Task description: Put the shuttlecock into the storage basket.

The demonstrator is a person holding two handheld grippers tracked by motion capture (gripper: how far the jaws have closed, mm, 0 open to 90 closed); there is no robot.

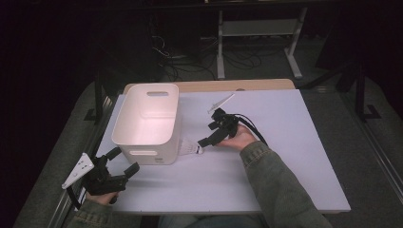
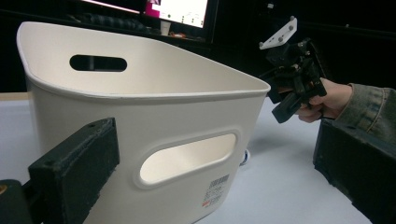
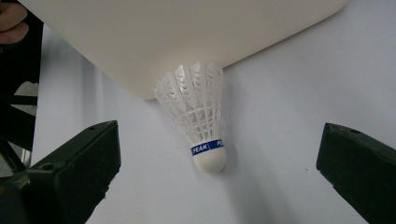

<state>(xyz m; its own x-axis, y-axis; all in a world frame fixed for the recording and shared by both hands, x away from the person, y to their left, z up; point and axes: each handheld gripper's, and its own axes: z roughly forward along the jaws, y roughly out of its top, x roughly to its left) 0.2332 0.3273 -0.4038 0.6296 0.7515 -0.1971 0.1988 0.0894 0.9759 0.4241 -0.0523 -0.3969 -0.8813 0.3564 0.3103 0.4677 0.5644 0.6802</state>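
A white plastic bin [image 1: 142, 154] with handle slots stands on the left half of the table. A white feather shuttlecock [image 1: 190, 146] with a blue band lies on the table against the bin's right near corner, cork toward my right gripper [image 1: 208, 133]. That gripper is open and sits just right of the shuttlecock. In the right gripper view the shuttlecock [image 3: 201, 116] lies between the wide-apart jaws without touching them, its feathers at the bin wall [image 3: 187, 37]. My left gripper [image 1: 122, 161] rests open at the table's near left corner, facing the bin [image 2: 154, 116], nothing in it.
The pale table [image 1: 285, 166] has a wooden strip [image 1: 256, 85] along its far edge. Beyond it are white desk legs [image 1: 220, 52] and cables on a dark floor. A lit monitor [image 2: 177, 11] shows behind the bin in the left gripper view.
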